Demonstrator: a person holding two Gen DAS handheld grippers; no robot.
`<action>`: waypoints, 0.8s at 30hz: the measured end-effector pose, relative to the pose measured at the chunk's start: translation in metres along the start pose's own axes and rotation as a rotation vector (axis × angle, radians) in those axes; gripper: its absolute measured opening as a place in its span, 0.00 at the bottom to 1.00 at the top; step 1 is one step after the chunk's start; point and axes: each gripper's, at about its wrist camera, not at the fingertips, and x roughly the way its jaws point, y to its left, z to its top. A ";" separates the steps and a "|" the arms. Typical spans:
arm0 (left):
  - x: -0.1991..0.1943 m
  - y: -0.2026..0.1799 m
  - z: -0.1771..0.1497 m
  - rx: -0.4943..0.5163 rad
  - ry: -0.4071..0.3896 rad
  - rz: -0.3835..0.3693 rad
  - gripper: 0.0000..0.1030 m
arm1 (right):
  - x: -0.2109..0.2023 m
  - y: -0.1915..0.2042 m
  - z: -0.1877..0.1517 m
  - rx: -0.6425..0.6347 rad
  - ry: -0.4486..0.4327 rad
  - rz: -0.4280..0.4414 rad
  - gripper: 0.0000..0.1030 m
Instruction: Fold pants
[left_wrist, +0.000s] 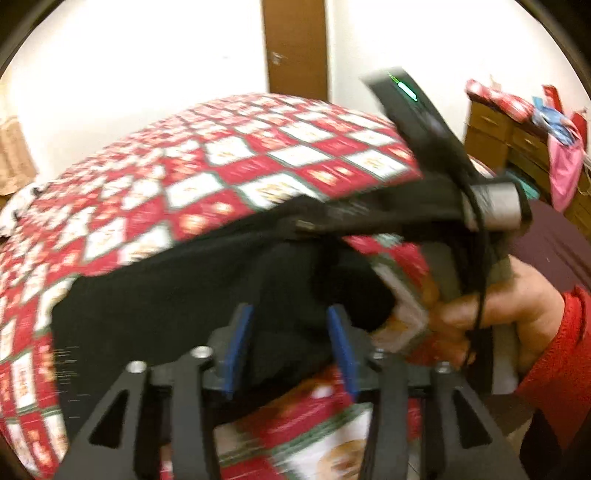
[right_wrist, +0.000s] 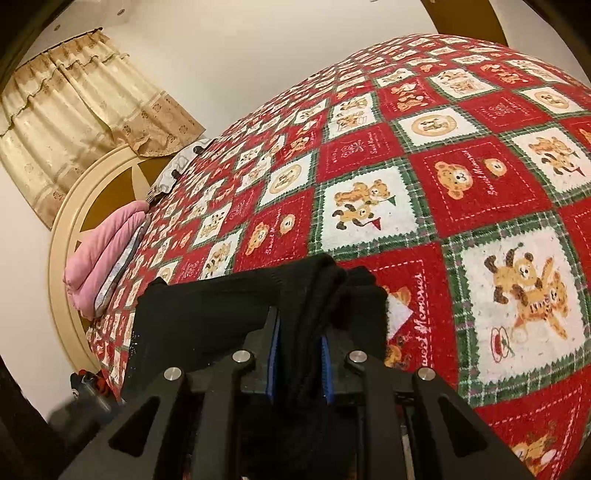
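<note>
My right gripper (right_wrist: 299, 354) pinches a bunch of the black pants (right_wrist: 207, 314); my left gripper (left_wrist: 291, 347), jaws spread, has their cloth loose between.

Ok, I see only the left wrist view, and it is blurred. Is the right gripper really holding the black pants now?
Observer: Yes. In the right wrist view, the right gripper is shut on a bunched fold of the black pants, and the blue pads press on it from both sides.
Operator: Good. Is there some other clothing on the bed that I cannot see?
Observer: Yes. A folded pink cloth lies at the bed's far edge, against the cream headboard. It is apart from the pants.
</note>
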 end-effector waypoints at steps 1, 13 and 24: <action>-0.005 0.014 0.001 -0.017 -0.016 0.036 0.68 | -0.001 0.001 0.000 0.004 -0.004 -0.001 0.21; -0.009 0.102 -0.020 -0.214 0.034 0.304 0.77 | -0.063 0.034 -0.022 -0.038 -0.190 -0.266 0.27; 0.003 0.104 -0.036 -0.185 0.076 0.386 0.80 | -0.022 0.117 -0.067 -0.248 -0.103 -0.191 0.27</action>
